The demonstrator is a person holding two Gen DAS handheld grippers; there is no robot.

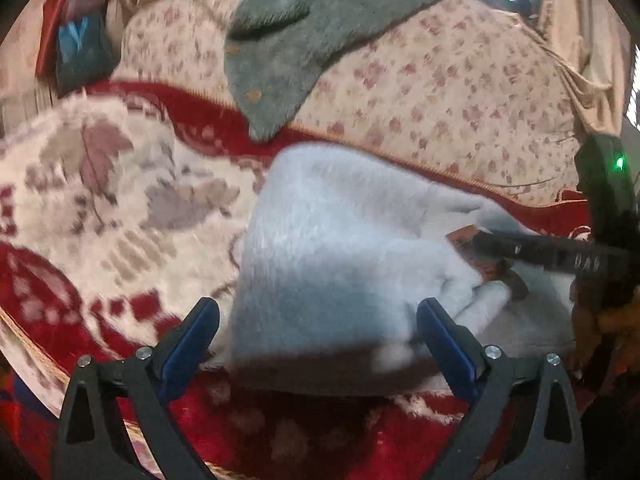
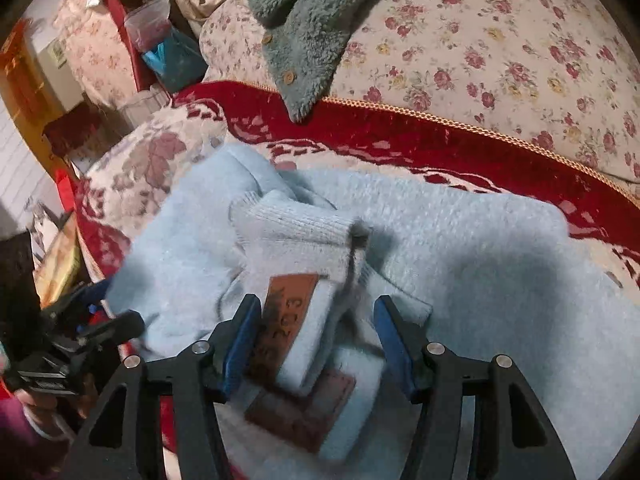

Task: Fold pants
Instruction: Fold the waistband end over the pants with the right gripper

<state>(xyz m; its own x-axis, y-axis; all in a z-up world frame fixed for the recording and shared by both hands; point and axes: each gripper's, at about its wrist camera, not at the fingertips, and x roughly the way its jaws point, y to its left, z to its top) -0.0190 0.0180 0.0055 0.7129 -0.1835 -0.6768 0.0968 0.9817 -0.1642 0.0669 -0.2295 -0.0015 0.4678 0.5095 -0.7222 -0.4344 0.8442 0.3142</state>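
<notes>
Light blue fuzzy pants point(image 1: 344, 248) lie bunched on a red and cream patterned blanket point(image 1: 120, 200). My left gripper point(image 1: 318, 320) is open, its blue pads straddling the near edge of the pants. My right gripper point(image 2: 316, 316) is open over the ribbed waistband point(image 2: 296, 224), with a brown leather label point(image 2: 288, 312) between its fingers. The pants spread to the right in the right wrist view point(image 2: 480, 264). The right gripper also shows at the right of the left wrist view point(image 1: 540, 252), and the left one at the left of the right wrist view point(image 2: 88, 320).
A grey-green fleece garment point(image 2: 312, 20) with buttons lies on a floral quilt point(image 2: 500, 60) behind the blanket. A red box and blue bag point(image 2: 172, 56) stand at the back left. The bed edge drops off at the left point(image 2: 80, 216).
</notes>
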